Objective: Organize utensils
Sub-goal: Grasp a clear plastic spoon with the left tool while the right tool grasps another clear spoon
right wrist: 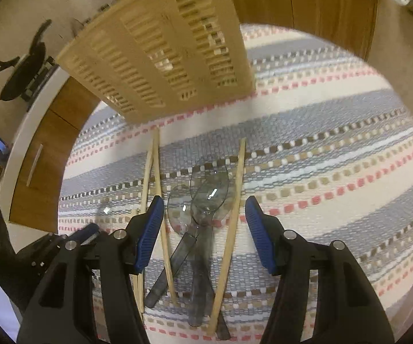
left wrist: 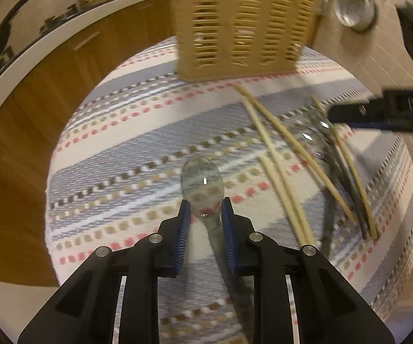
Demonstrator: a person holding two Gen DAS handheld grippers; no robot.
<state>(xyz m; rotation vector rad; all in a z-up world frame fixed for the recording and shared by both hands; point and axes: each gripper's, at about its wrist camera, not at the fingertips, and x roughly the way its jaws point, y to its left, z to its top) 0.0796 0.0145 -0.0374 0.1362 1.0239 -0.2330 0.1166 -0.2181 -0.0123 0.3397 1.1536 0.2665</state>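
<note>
Left claw: the left claw (left wrist: 205, 207) sits low in the centre of the left wrist view, jaws drawn narrow around the neck of a clear plastic spoon (left wrist: 202, 185); whether the blue pads press on it I cannot tell.
Clear plastic spoon: lies on the striped cloth (left wrist: 137, 132), bowl just above the fingertips, handle running down between the jaws.
Right claw: the right claw (right wrist: 203, 215), lower centre of the right wrist view, stands wide open, holding nothing.
Utensil pile: grey plastic spoons (right wrist: 206, 197) and wooden chopsticks (right wrist: 230, 223) lie together on the cloth between the open jaws.
Basket: a slatted tan basket (right wrist: 160, 51) at the upper left, at the cloth's far edge.
</note>
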